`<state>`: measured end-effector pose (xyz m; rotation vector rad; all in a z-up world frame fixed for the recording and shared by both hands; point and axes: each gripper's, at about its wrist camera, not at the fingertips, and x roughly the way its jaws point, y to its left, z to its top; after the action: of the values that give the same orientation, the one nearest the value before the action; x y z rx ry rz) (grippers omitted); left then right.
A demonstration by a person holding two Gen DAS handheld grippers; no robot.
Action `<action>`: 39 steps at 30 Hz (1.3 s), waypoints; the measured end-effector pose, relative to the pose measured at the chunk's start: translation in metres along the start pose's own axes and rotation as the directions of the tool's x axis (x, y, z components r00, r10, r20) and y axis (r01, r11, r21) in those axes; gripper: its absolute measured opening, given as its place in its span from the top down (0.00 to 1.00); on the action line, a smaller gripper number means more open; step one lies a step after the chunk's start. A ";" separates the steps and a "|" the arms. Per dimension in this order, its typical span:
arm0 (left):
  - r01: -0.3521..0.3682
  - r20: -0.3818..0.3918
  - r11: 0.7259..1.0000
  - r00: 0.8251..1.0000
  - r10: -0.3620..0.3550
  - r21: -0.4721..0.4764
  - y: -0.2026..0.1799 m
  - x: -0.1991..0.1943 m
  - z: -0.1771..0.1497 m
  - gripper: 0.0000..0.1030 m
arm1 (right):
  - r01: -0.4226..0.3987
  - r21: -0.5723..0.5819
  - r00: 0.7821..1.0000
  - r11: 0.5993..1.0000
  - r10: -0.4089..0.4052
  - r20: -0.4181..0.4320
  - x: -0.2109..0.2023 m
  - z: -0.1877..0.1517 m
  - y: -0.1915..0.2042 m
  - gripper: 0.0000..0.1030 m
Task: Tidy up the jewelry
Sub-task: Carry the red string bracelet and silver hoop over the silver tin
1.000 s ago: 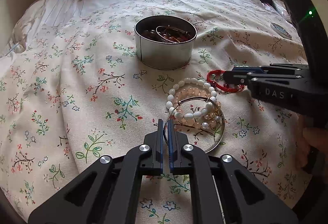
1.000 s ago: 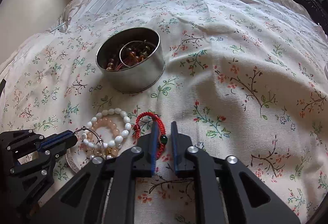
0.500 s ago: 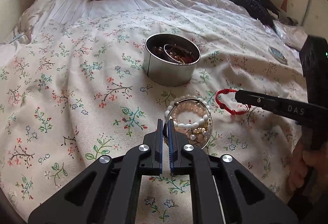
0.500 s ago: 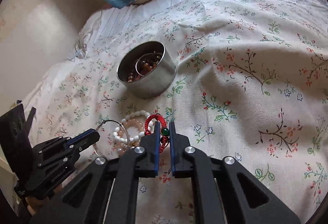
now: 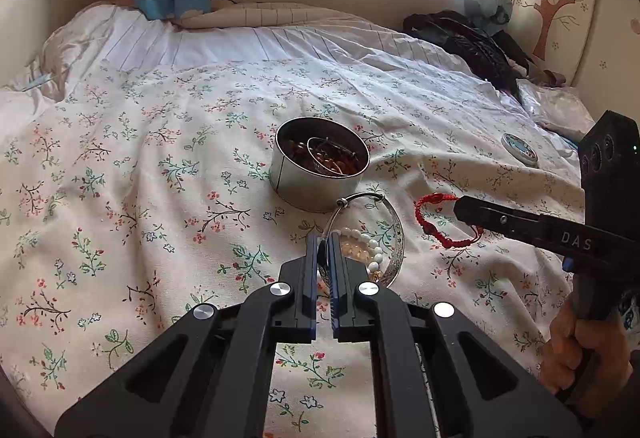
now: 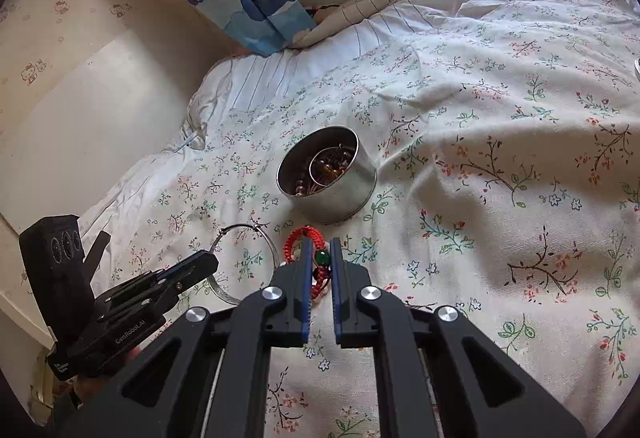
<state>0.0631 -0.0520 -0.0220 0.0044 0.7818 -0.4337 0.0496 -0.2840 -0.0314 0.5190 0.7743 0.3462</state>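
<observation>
- The left gripper (image 5: 323,238) is clamped on the rim of a thin silver metal bangle (image 5: 394,234), which stands tilted up off the flowered bedsheet (image 5: 120,177)
- The right gripper (image 6: 321,246) is clamped on a red braided cord bracelet with a green bead (image 6: 321,257), its loop hanging clear of the sheet
- A white pearl bead bracelet (image 5: 374,246) lies on the sheet behind the bangle
- A round silver tin (image 5: 316,177) holding brown beads and a ring sits just beyond both grippers

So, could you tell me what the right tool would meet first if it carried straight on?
Probably the metal tin: it lies just beyond the right tool, which grips the red cord bracelet. Depth is uncertain.
</observation>
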 end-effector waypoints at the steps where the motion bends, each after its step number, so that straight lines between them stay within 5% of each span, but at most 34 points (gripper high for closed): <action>1: -0.002 0.002 1.000 1.000 0.002 0.001 0.000 0.000 0.000 0.95 | 0.000 -0.001 1.000 1.000 0.000 0.004 -0.001 0.001 0.000 0.91; 13: -0.054 0.042 0.998 0.998 0.053 0.034 -0.005 -0.003 0.004 0.95 | -0.031 0.004 0.998 1.000 0.031 0.056 -0.008 0.008 -0.001 0.91; 39: -0.055 0.126 0.996 0.990 0.064 -0.075 0.010 0.005 0.036 0.95 | -0.086 0.053 0.989 0.995 0.078 0.129 0.005 0.032 -0.005 0.91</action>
<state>0.0946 -0.0504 -0.0019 -0.0661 0.6681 -0.3460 0.0775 -0.2958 -0.0176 0.6236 0.6424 0.3637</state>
